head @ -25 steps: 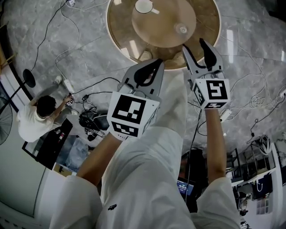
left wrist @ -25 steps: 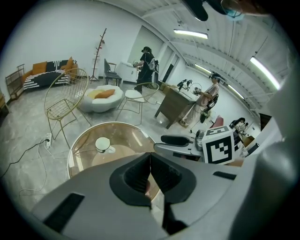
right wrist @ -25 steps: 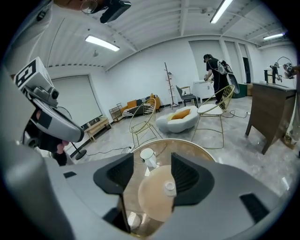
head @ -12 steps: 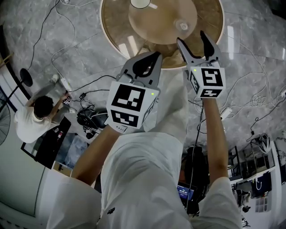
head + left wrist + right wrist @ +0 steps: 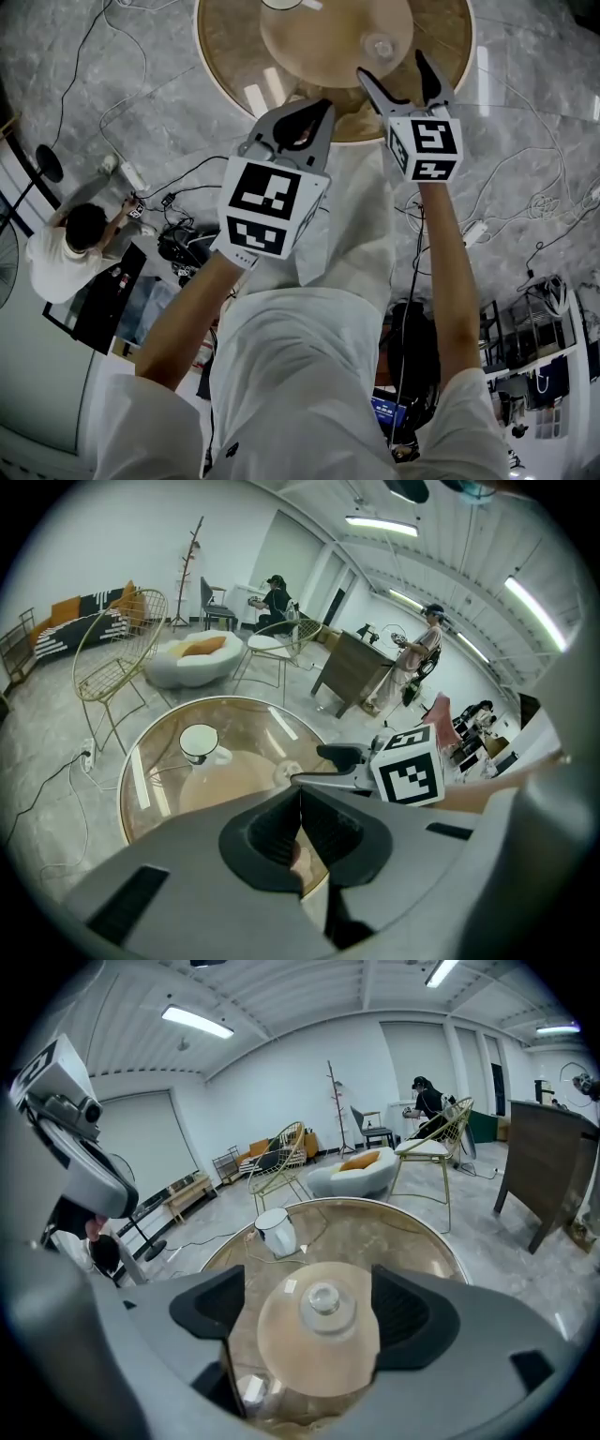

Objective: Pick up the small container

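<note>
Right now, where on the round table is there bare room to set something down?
In the right gripper view, the glass right of the wooden disc, out to the rim, is bare. Crowded at far left: white cup and cable. The small container sits mid-disc.

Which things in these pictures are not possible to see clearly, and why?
- Mug: head view, cut off by the top edge.
- Container: small and clear in every view; whether it holds anything cannot be told.
- Table, near rim: right gripper view, hidden behind the right gripper body.
</note>
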The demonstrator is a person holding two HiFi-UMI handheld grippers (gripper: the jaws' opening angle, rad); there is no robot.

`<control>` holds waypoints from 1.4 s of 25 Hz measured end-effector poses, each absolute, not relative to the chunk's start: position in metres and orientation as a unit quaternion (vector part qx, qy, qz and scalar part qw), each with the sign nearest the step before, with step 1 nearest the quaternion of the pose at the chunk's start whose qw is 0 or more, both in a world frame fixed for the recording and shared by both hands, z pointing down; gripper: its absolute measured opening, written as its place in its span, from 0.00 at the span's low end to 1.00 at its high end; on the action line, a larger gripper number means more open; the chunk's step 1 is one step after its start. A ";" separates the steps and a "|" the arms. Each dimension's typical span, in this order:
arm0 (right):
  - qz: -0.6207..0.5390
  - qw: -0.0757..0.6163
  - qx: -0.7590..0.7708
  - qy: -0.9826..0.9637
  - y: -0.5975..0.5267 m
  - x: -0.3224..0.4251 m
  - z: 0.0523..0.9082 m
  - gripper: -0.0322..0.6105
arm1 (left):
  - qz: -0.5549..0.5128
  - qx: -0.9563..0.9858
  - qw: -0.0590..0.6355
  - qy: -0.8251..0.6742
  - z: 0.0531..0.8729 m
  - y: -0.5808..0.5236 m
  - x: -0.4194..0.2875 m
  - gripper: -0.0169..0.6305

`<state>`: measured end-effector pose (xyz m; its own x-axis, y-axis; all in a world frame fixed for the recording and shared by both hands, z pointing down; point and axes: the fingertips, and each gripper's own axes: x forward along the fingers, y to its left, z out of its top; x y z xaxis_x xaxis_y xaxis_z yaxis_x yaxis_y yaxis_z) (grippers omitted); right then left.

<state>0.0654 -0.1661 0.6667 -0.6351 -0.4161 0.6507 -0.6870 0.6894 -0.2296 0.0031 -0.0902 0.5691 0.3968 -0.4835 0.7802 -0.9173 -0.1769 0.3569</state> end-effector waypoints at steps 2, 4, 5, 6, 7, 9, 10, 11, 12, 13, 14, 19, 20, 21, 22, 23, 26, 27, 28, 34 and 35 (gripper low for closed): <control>0.234 0.294 0.314 -0.872 -0.166 0.065 0.677 0.69 | 0.258 0.718 0.423 -0.489 0.575 -0.090 0.002 0.06; 0.231 0.301 0.312 -0.871 -0.165 0.065 0.688 0.69 | 0.257 0.715 0.426 -0.492 0.581 -0.089 0.001 0.06; 0.229 0.305 0.311 -0.870 -0.163 0.064 0.692 0.69 | 0.257 0.713 0.428 -0.492 0.584 -0.087 0.001 0.06; 0.227 0.309 0.311 -0.870 -0.162 0.063 0.697 0.69 | 0.257 0.712 0.430 -0.492 0.586 -0.085 0.000 0.06; 0.225 0.313 0.310 -0.869 -0.160 0.062 0.701 0.69 | 0.256 0.711 0.432 -0.491 0.589 -0.084 0.000 0.06; 0.221 0.319 0.311 -0.868 -0.161 0.059 0.710 0.70 | 0.254 0.710 0.434 -0.492 0.595 -0.083 -0.001 0.06; 0.219 0.320 0.313 -0.867 -0.163 0.059 0.713 0.70 | 0.253 0.710 0.435 -0.493 0.597 -0.084 -0.001 0.06; 0.218 0.322 0.316 -0.866 -0.164 0.059 0.717 0.70 | 0.253 0.708 0.437 -0.494 0.600 -0.083 -0.001 0.06; 0.217 0.324 0.317 -0.864 -0.164 0.059 0.722 0.70 | 0.253 0.707 0.439 -0.494 0.603 -0.082 0.000 0.06; 0.215 0.328 0.317 -0.863 -0.165 0.059 0.727 0.70 | 0.253 0.705 0.441 -0.494 0.607 -0.081 0.001 0.06; 0.212 0.333 0.316 -0.863 -0.165 0.059 0.731 0.70 | 0.255 0.705 0.442 -0.493 0.610 -0.080 0.001 0.06; 0.205 0.341 0.312 -0.863 -0.168 0.056 0.744 0.73 | 0.258 0.704 0.444 -0.490 0.622 -0.078 0.001 0.06; 0.205 0.341 0.313 -0.862 -0.168 0.056 0.747 0.74 | 0.257 0.703 0.445 -0.491 0.624 -0.077 0.000 0.06; 0.205 0.342 0.313 -0.862 -0.168 0.056 0.750 0.74 | 0.256 0.702 0.446 -0.492 0.626 -0.077 -0.001 0.06; 0.206 0.343 0.314 -0.861 -0.168 0.056 0.753 0.74 | 0.255 0.701 0.447 -0.494 0.628 -0.078 -0.002 0.06; 0.205 0.344 0.315 -0.861 -0.169 0.056 0.757 0.74 | 0.255 0.700 0.447 -0.495 0.630 -0.078 -0.002 0.06; 0.205 0.345 0.317 -0.859 -0.171 0.057 0.765 0.74 | 0.256 0.698 0.448 -0.496 0.637 -0.078 -0.002 0.06; 0.205 0.346 0.318 -0.859 -0.172 0.057 0.768 0.74 | 0.256 0.698 0.449 -0.496 0.639 -0.077 -0.002 0.06; 0.204 0.346 0.318 -0.858 -0.173 0.057 0.769 0.74 | 0.257 0.697 0.450 -0.496 0.640 -0.076 -0.002 0.06; 0.204 0.345 0.325 -0.856 -0.181 0.058 0.779 0.74 | 0.253 0.695 0.453 -0.498 0.648 -0.079 -0.002 0.06; 0.206 0.344 0.327 -0.856 -0.182 0.057 0.780 0.74 | 0.253 0.695 0.454 -0.497 0.650 -0.079 -0.002 0.06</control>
